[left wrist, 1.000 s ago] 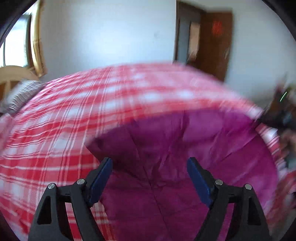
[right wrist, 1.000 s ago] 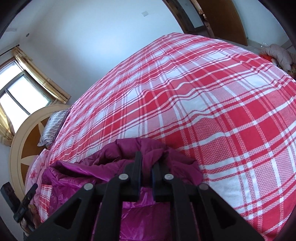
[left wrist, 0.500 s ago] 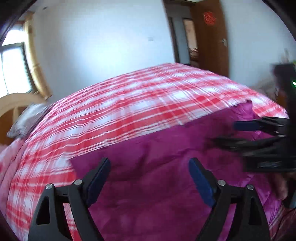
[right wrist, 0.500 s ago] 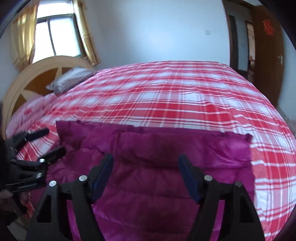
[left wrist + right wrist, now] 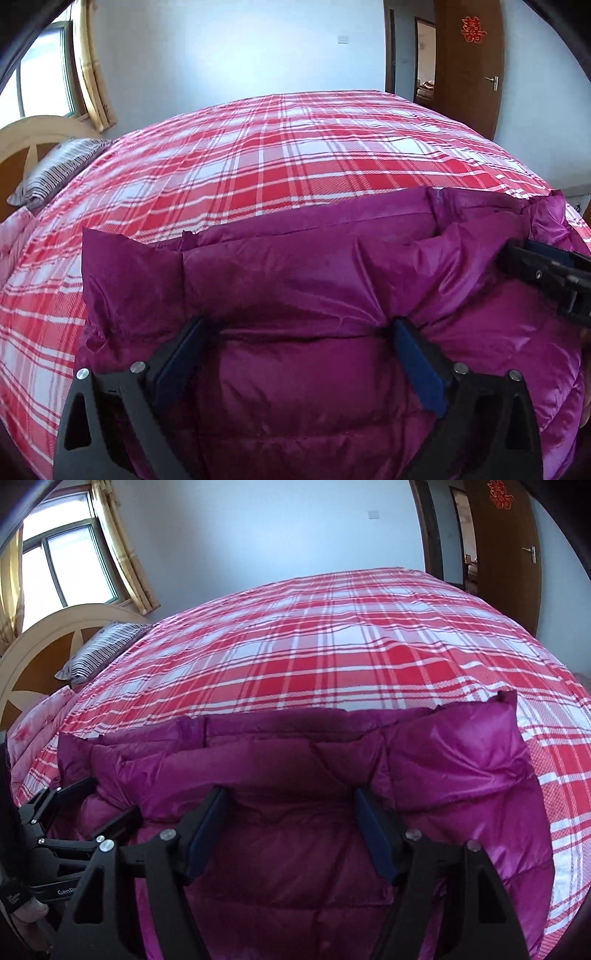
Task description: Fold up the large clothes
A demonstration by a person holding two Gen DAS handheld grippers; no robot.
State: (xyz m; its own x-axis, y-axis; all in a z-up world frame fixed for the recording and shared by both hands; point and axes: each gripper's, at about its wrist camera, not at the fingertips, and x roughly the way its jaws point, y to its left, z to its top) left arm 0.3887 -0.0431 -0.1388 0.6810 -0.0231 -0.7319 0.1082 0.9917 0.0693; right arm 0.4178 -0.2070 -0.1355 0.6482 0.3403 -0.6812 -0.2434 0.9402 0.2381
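Note:
A shiny magenta padded jacket [image 5: 295, 280] lies spread across the near edge of a bed with a red and white plaid cover [image 5: 288, 155]. My left gripper [image 5: 299, 328] is open, its blue pads [image 5: 181, 354] pressed down into the jacket with fabric bulging between them. My right gripper [image 5: 290, 797] is open too and rests on the jacket [image 5: 443, 760] the same way. The right gripper shows at the right edge of the left wrist view [image 5: 546, 266]. The left gripper shows at the left edge of the right wrist view [image 5: 70, 819].
A striped pillow [image 5: 99, 650] and a pink pillow [image 5: 33, 723] lie by the rounded wooden headboard [image 5: 44, 635] on the left. A curtained window [image 5: 66, 568] is behind it. A brown door [image 5: 506, 554] stands at the far right.
The right gripper has let go of the bunched jacket and opened. The jacket went from crumpled to spread flat along the bed edge. Both grippers have lowered onto it.

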